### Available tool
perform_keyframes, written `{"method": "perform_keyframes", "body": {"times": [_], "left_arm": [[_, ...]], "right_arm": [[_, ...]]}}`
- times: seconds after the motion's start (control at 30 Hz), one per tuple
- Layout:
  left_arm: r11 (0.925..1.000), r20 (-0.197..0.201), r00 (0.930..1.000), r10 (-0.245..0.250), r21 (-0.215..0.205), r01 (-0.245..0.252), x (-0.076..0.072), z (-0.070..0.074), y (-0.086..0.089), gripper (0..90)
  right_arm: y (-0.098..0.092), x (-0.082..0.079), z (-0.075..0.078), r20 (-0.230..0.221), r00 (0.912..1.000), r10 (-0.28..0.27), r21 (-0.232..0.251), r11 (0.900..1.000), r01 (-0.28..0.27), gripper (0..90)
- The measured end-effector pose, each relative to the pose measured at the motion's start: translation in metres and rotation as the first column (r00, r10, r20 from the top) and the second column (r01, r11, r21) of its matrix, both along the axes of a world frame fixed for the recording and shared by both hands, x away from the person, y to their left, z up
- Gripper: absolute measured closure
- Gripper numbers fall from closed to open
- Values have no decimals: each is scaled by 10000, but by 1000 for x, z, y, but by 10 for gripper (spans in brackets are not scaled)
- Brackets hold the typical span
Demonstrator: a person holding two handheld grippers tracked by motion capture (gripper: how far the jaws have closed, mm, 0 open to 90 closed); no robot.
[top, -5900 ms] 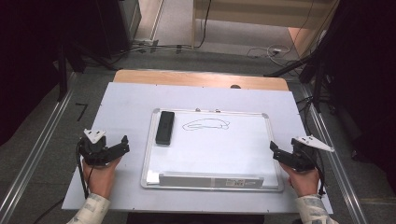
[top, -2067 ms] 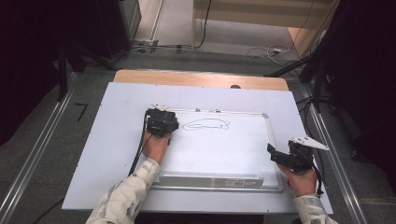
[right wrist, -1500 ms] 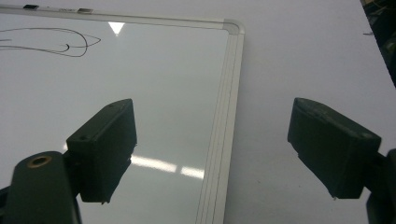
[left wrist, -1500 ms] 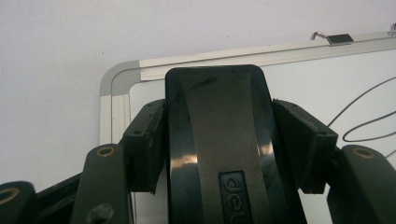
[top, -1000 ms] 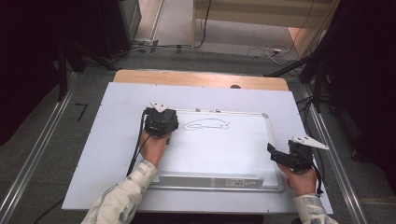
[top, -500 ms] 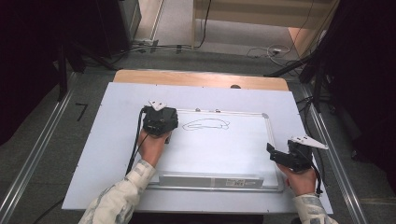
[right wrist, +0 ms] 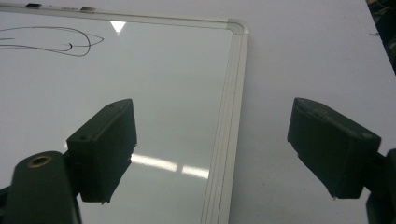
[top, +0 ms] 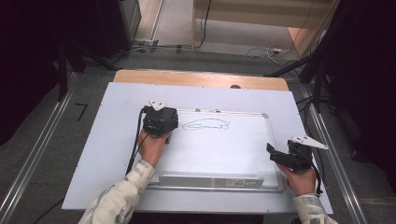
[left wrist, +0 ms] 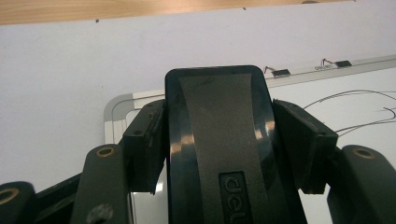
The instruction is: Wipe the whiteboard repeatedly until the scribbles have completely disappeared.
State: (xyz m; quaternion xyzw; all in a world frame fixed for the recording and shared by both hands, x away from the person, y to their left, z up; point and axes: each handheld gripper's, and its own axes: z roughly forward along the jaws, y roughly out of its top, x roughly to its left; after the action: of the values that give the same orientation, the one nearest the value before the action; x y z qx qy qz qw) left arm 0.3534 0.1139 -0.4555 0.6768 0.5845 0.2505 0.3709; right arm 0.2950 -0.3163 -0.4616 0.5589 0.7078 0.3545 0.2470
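Here left claw (left wrist: 217,140) clamps black eraser (left wrist: 217,154) over whiteboard (top: 243,154); right claw (right wrist: 212,154) gapes empty.

Black oblong plastic whiteboard eraser (left wrist: 217,144), glossy rim w/ matte top and embossed logo, lies flat at far-left corner of silver-framed whiteboard (top: 219,179), just left of the thin black scribble (top: 206,125).

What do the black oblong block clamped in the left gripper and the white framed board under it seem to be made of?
Black oblong eraser block: probably moulded plastic, glossy edges with glints, duller centre panel. White framed board: smooth, glossy writing surface mirroring lights; pale frame looks like metal or plastic, uncertain.
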Motion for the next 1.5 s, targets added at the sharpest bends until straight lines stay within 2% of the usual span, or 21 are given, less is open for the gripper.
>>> {"method": "perform_keyframes", "body": {"times": [0.17, 0.37, 1.0, 1.5], "left_arm": [[9999, 9, 10000, 3, -115, -3, 1, 1, -1, 391], [9996, -43, 9996, -266, -78, 265, 4, 5, -4, 391], [9967, -120, 9966, -810, -114, 809, 23, 12, -24, 391], [9956, -276, 9952, -937, -34, 937, 34, 8, -35, 392]], "right_arm": [[0, 0, 0, -6, 10000, 2, -9, 10000, -2, 143], [0, 0, 0, -4, 10000, -1, -11, 10000, 1, 143], [0, 0, 0, -51, 10000, 24, -4, 10000, -24, 143], [0, 0, 0, -26, 10000, 19, 6, 10000, -19, 143]]}}
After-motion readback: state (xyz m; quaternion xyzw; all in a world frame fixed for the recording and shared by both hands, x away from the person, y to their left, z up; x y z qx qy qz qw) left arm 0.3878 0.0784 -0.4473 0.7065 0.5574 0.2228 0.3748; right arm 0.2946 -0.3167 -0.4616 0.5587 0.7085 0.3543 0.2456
